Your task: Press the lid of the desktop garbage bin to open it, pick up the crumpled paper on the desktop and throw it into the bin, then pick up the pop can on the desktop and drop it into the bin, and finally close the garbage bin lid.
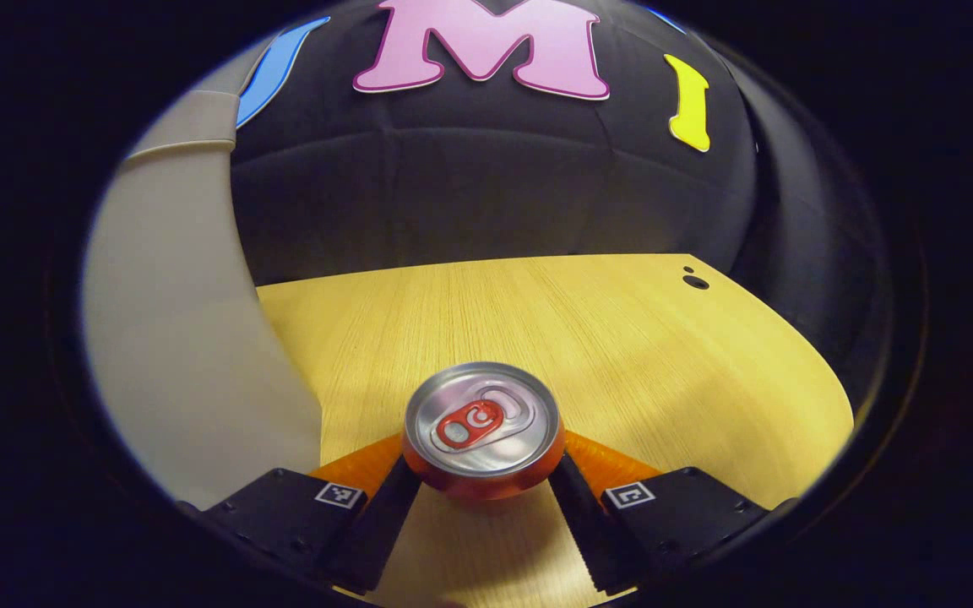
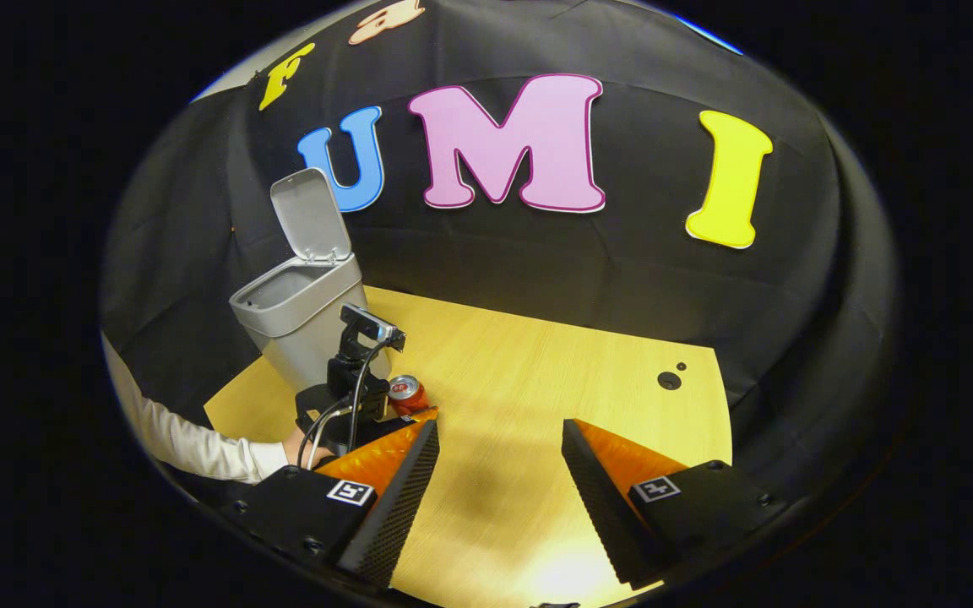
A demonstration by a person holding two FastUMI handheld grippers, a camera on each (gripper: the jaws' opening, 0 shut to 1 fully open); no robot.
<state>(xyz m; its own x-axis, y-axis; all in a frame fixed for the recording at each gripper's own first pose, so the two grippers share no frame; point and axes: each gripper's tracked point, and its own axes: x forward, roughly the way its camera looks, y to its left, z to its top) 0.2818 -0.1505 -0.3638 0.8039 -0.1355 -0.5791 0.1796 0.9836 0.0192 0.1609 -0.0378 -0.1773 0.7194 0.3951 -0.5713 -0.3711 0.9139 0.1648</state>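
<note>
Can (image 1: 483,429) is standing upright on the desk (image 1: 622,338) right of the open bin (image 2: 301,317), the left gripper (image 1: 483,485) clenching it while the right gripper (image 2: 499,460) is gaping idle; a low grip seems liable to tip it.

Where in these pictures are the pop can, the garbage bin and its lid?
pop can (image 1: 483,420): left gripper view, on its silver top by the pull tab.
garbage bin (image 2: 305,317): right gripper view, on its grey front wall.
lid (image 2: 309,215): right gripper view, on the underside of the raised lid.
</note>
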